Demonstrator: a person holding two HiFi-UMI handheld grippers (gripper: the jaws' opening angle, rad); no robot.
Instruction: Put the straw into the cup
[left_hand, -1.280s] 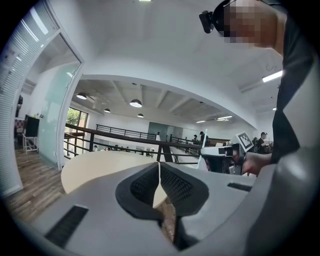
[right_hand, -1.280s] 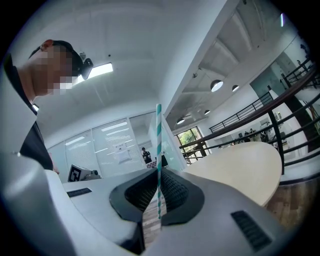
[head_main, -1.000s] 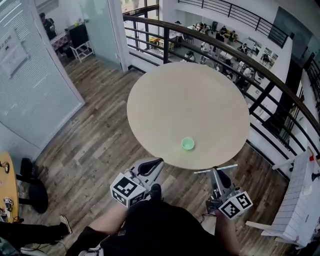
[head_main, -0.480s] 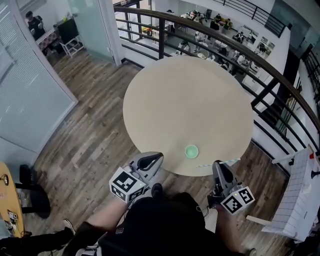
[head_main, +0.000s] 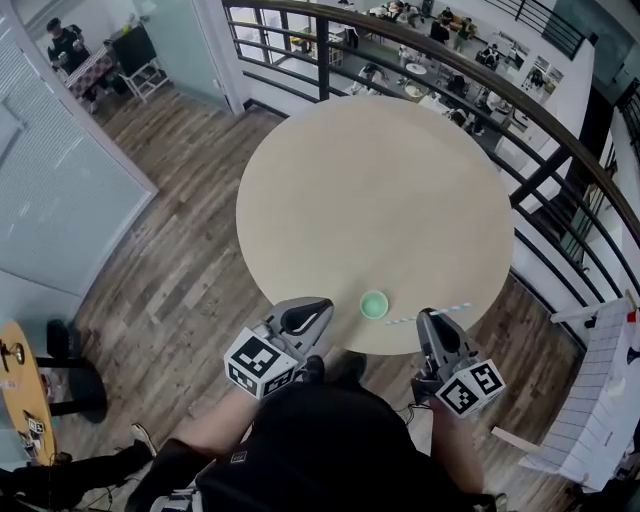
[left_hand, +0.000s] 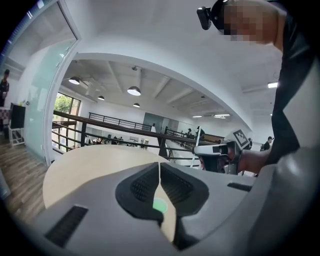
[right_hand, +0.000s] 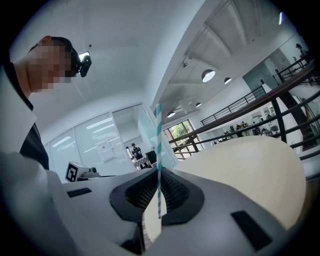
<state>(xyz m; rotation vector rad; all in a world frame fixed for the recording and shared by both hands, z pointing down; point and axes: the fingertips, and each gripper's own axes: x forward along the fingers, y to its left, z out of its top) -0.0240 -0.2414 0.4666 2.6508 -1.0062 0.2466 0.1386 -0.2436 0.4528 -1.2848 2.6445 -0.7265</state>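
Observation:
A small green cup (head_main: 374, 304) stands near the front edge of the round beige table (head_main: 370, 190). My right gripper (head_main: 428, 320) is shut on a teal-and-white striped straw (head_main: 430, 313), which lies level across its jaws just right of the cup. In the right gripper view the straw (right_hand: 158, 150) rises upright between the closed pads of the right gripper (right_hand: 158, 175). My left gripper (head_main: 314, 308) hovers at the table edge left of the cup, shut and empty. Below the closed jaws of the left gripper (left_hand: 159, 167), the cup (left_hand: 160, 205) shows as a green spot.
A dark metal railing (head_main: 520, 90) curves round the table's far side, with a lower floor beyond it. Glass partitions (head_main: 60, 190) stand at the left over a wooden floor (head_main: 190, 270). A white grid-patterned board (head_main: 600, 390) lies at the right. My right gripper (left_hand: 220, 152) shows in the left gripper view.
Both grippers have come forward to the table's front edge. The straw now lies over the tabletop just right of the cup instead of off the edge.

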